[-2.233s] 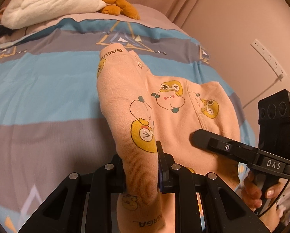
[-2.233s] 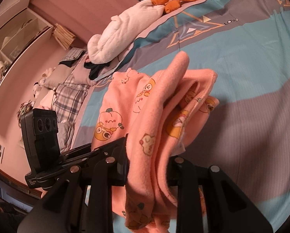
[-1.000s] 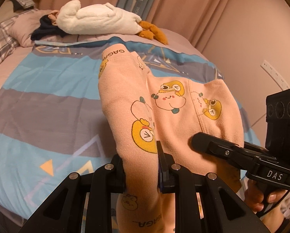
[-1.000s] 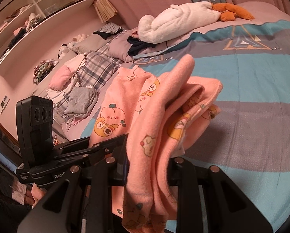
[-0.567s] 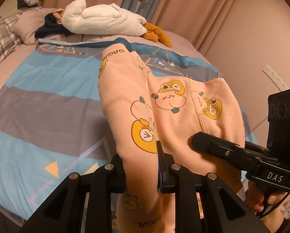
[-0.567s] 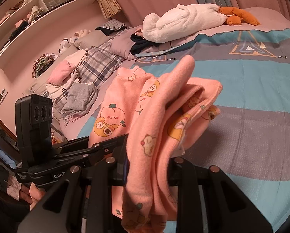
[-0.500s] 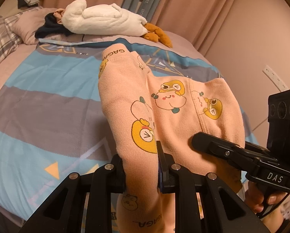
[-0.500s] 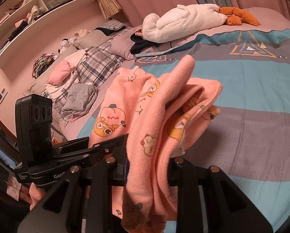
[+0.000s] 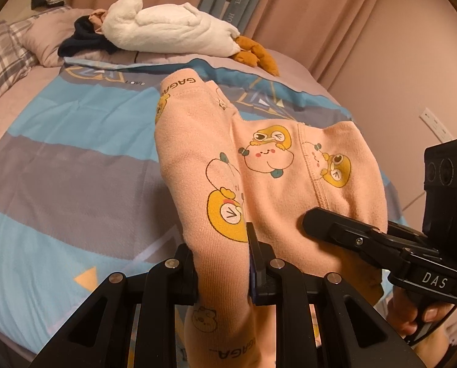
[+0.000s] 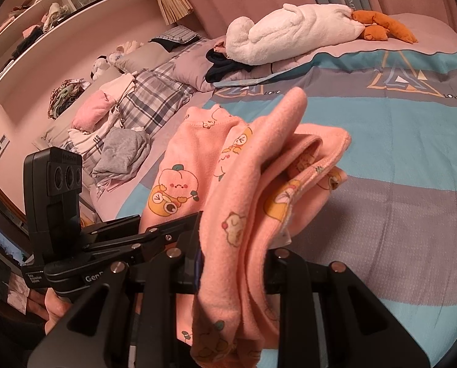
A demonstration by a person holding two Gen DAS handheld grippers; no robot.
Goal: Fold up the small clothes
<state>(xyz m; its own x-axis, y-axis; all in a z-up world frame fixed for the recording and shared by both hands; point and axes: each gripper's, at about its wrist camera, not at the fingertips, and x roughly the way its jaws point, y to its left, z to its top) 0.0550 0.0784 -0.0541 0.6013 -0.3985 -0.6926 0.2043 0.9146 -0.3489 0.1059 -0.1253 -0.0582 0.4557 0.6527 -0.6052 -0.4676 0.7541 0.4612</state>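
A small pink garment (image 9: 274, 165) printed with cartoon animals hangs in the air above the bed, stretched between both grippers. My left gripper (image 9: 222, 270) is shut on a bunched edge of it, which runs down between the jaws. In the right wrist view my right gripper (image 10: 233, 263) is shut on the other bunched end of the pink garment (image 10: 243, 190), with folds flopping over to the right. Each gripper shows in the other's view: the right gripper (image 9: 363, 239) at lower right, the left gripper (image 10: 112, 239) at lower left, both held by a hand.
Below lies a bed with a blue and grey striped cover (image 9: 69, 159). A white plush toy (image 9: 173, 30) with orange feet lies at the head. Pillows, a plaid blanket (image 10: 154, 98) and loose clothes (image 10: 121, 150) pile at the bed's left side. Shelves (image 10: 44, 15) line the wall.
Both views have swung slightly, so more of the bed's head and the plush toy shows. The garment stays gripped the same way in both grippers.
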